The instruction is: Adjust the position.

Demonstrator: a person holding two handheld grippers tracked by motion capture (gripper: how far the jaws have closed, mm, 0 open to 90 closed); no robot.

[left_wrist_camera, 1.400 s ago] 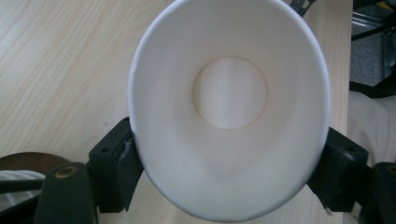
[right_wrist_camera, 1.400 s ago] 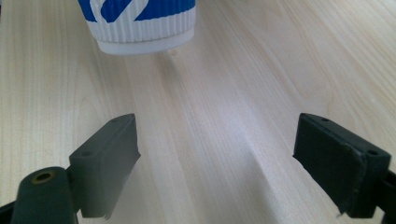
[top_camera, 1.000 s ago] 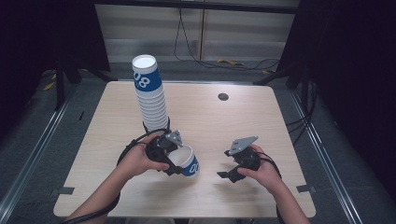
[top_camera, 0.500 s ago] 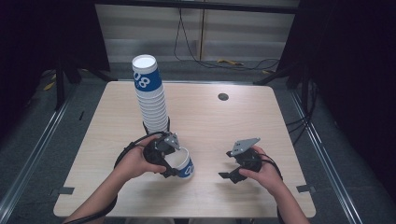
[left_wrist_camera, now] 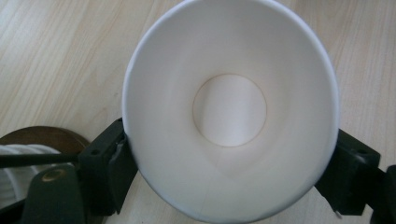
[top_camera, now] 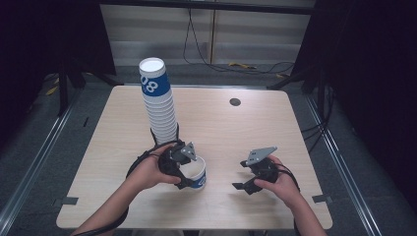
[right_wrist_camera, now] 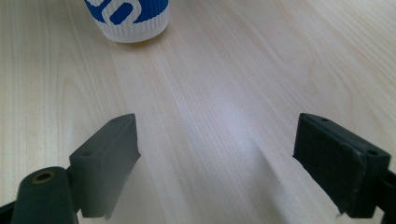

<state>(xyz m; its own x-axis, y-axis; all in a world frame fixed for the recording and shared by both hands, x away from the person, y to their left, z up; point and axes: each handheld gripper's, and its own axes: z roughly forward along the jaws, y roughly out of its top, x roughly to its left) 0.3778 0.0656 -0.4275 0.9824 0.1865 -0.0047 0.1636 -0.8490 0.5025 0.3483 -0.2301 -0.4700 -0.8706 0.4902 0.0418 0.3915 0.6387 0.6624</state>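
left claw (top_camera: 189, 172): jaws just opened wider, cup (top_camera: 197, 173) between them, upright on table (top_camera: 221, 128), looks let go | right claw (top_camera: 248, 179): wide, empty, cup well off ahead | guess: cup's placed, stack (top_camera: 158, 105) next

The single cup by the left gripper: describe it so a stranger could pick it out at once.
On the wooden table, a tall cup stack rises left of centre. In front of it stands the single cup, upright on its base between the jaws of the left gripper, mouth open.
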